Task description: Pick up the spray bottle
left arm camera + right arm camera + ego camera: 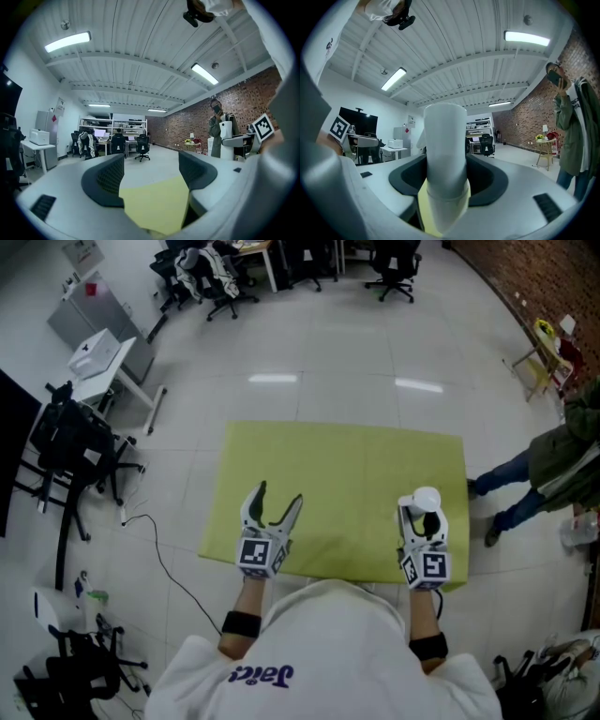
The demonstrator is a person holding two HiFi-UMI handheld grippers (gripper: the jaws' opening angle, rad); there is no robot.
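Right gripper [424, 523] clamped on upright white spray bottle [444, 154] above yellow-green table [347, 484]. Left gripper [273, 509] level nearby, jaws wide apart, holding nothing.

Both forearms reach forward side by side, tongs held level. The left tongs [279, 494] gape with nothing between them; the right tongs [424, 517] clamp the spray bottle [445, 145].

Smooth white plastic spray bottle [444, 154], matt yellow table cover [347, 474] (cloth-like), glossy floor [328, 352]
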